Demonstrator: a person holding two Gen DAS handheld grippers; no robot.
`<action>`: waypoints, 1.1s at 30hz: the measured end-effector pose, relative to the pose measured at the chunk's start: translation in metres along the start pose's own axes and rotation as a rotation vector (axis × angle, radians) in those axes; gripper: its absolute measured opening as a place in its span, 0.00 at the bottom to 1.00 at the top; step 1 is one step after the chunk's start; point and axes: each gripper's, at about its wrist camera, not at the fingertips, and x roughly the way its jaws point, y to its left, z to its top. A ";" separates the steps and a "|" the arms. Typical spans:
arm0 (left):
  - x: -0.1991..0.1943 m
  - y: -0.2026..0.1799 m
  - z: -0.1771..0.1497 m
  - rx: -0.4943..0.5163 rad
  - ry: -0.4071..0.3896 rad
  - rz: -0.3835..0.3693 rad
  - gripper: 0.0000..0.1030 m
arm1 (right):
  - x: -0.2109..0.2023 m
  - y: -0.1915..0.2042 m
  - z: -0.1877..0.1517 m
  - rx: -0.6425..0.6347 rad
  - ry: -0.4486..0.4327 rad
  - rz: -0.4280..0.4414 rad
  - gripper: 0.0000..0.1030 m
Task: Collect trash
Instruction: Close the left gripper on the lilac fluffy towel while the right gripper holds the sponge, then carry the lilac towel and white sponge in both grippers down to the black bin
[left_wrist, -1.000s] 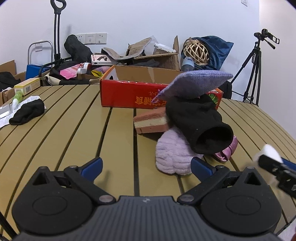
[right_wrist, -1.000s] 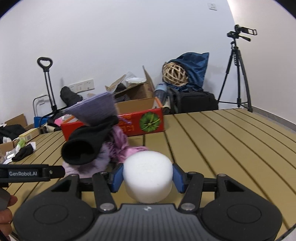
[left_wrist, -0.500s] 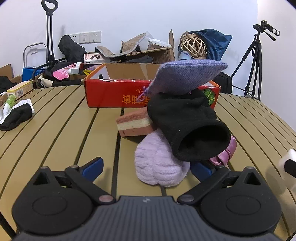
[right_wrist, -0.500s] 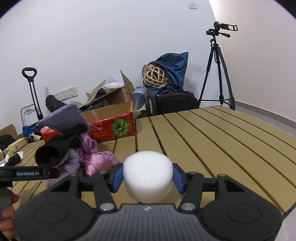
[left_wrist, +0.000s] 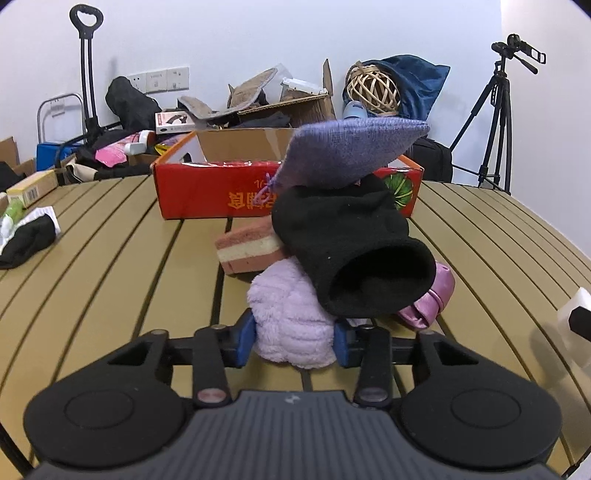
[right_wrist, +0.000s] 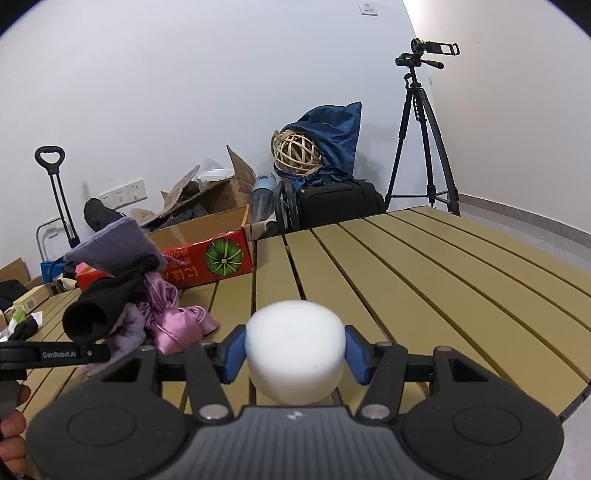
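Note:
A pile of soft items lies on the slatted table (left_wrist: 110, 277): a lilac fluffy cloth (left_wrist: 284, 310) at the front, a black knit sock (left_wrist: 351, 251) over it, a purple knit piece (left_wrist: 347, 155) on top, a pink satin pouch (left_wrist: 432, 299) and a pink-and-cream sponge (left_wrist: 247, 249). My left gripper (left_wrist: 293, 343) has the lilac cloth between its blue pads; the jaws are closing and both pads press into it. My right gripper (right_wrist: 295, 354) is shut on a white foam cylinder (right_wrist: 295, 332), held above the table to the right of the pile (right_wrist: 110, 306).
A red open cardboard box (left_wrist: 207, 188) stands behind the pile. A black sock (left_wrist: 26, 240) and small packages lie at the table's left. Beyond the table are boxes, bags and a tripod (right_wrist: 421, 129). A hand (right_wrist: 11, 424) shows at the right wrist view's left edge.
The left gripper's wide-open jaws came forward and closed in on the lilac cloth. The right gripper carried the foam cylinder further right of the pile, grip unchanged.

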 end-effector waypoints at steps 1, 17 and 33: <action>-0.003 0.001 0.001 0.002 -0.002 0.005 0.37 | -0.001 0.000 0.000 0.001 -0.001 0.003 0.53; -0.061 0.020 0.004 0.023 -0.066 0.093 0.31 | -0.014 0.001 0.000 0.007 -0.012 0.051 0.53; -0.118 0.035 -0.016 0.016 -0.068 0.137 0.31 | -0.044 0.012 -0.017 -0.009 0.001 0.117 0.53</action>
